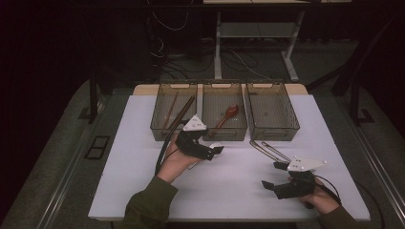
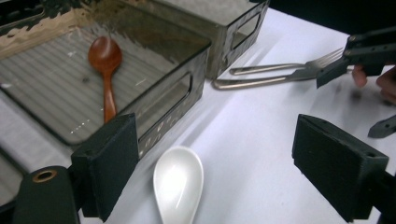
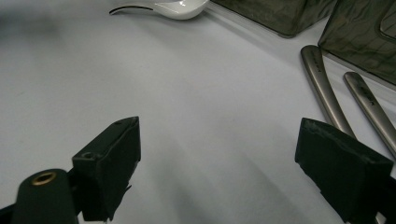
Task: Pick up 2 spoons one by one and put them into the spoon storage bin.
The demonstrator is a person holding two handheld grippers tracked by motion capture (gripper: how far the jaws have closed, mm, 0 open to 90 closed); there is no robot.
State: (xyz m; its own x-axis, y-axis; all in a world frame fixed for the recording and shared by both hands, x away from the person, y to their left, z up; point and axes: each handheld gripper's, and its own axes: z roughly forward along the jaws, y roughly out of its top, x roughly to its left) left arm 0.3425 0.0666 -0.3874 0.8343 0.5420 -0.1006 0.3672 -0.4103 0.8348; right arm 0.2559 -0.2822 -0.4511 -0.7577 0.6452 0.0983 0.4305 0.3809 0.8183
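Note:
A white ceramic spoon point(image 2: 177, 184) lies on the white table point(image 1: 239, 181) just in front of the middle bin point(image 1: 224, 117). My left gripper point(image 2: 219, 158) hovers over it, open, with the spoon's bowl between the jaws but nearer the left one. In the high view the left gripper point(image 1: 213, 151) covers most of the white spoon point(image 1: 216, 145). Two metal forks point(image 1: 270, 150) lie in front of the right bin point(image 1: 272, 112). My right gripper point(image 1: 273, 175) is open and empty, low over bare table, with the forks' handles point(image 3: 327, 88) by its right jaw.
Three smoky clear bins stand in a row at the table's back. The left bin point(image 1: 173, 114) holds wooden chopsticks point(image 1: 170, 110). A brown wooden spoon point(image 2: 106, 70) lies in the middle bin. Nothing shows inside the right bin. Bare table stretches at front left.

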